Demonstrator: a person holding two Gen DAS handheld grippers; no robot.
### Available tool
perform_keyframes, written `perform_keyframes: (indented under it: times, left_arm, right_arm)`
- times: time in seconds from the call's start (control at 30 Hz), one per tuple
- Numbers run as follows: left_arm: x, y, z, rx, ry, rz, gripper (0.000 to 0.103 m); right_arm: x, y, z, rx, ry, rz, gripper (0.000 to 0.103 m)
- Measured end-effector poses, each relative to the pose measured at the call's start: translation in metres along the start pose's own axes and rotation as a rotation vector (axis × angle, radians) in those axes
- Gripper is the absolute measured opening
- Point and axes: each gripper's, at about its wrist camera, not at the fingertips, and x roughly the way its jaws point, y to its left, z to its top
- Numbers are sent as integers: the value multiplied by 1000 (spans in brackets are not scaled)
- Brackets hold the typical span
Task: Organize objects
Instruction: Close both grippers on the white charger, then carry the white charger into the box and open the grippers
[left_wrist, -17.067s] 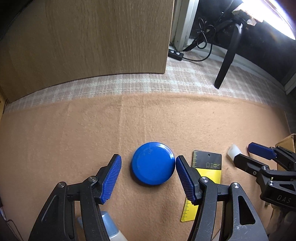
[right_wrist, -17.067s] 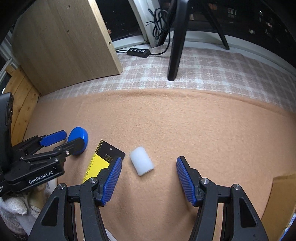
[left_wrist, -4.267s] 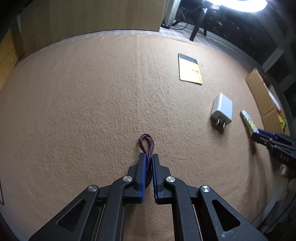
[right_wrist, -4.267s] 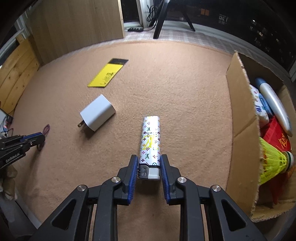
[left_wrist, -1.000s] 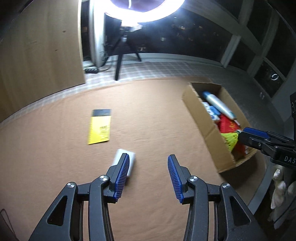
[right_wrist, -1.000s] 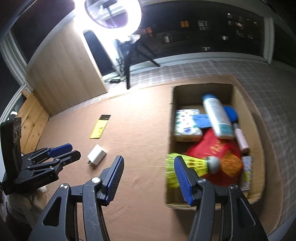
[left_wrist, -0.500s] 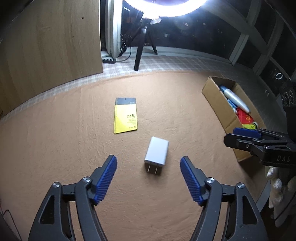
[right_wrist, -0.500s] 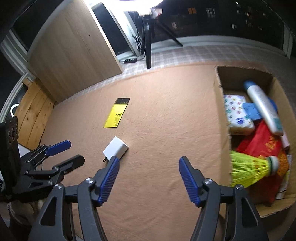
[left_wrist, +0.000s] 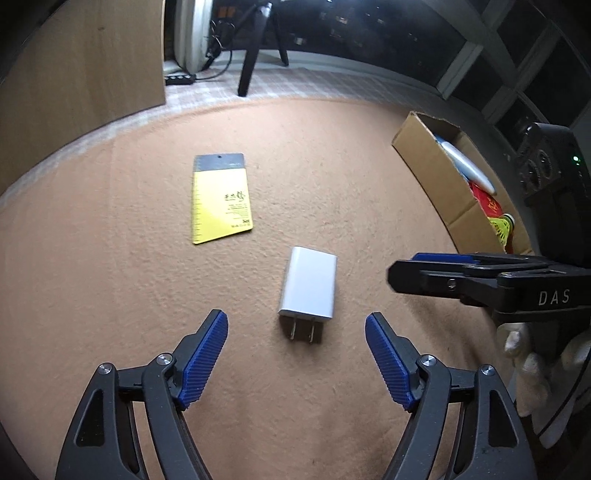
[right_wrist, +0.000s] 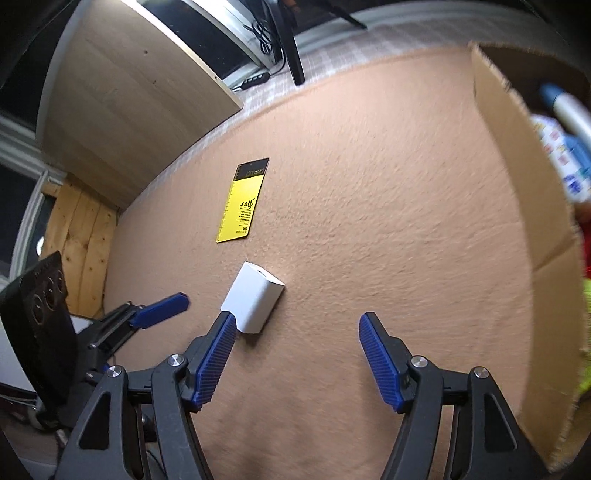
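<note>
Yellow card (left_wrist: 221, 199) is lying flat on the tan felt mat (left_wrist: 110, 258), at 11 o'clock of the white charger (left_wrist: 308, 291); left gripper (left_wrist: 295, 358) is hovering just short of the charger's prongs, jaws having just been opening, now wide, gripping nothing; right gripper (right_wrist: 295, 354) is hanging open and empty, having just been widening, charger (right_wrist: 255, 301) beside its left pad; cardboard box (left_wrist: 436, 177) is sitting at 2 o'clock of the charger, holding assorted items.

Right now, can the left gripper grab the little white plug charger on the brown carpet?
Probably yes. The left gripper is open, and the white plug charger lies just ahead of the gap, prongs toward it, with only bare brown carpet between them.
</note>
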Motion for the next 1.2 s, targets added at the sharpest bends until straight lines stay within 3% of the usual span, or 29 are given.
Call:
perform_keyframes:
  times: [0.3, 0.5, 0.77, 1.2]
  left_arm:
    - [25, 6, 7, -3, 30, -62, 77]
    - [35, 6, 11, 2, 40, -90, 64]
    - [39, 2, 11, 12, 38, -105, 42]
    - [32, -10, 15, 41, 15, -76, 41]
  right_arm:
    - [21, 5, 6, 9, 48, 56, 66]
    - [31, 15, 10, -21, 68, 66, 65]
    - [43, 22, 12, -44, 102, 87, 39]
    - [22, 20, 13, -54, 53, 77, 32]
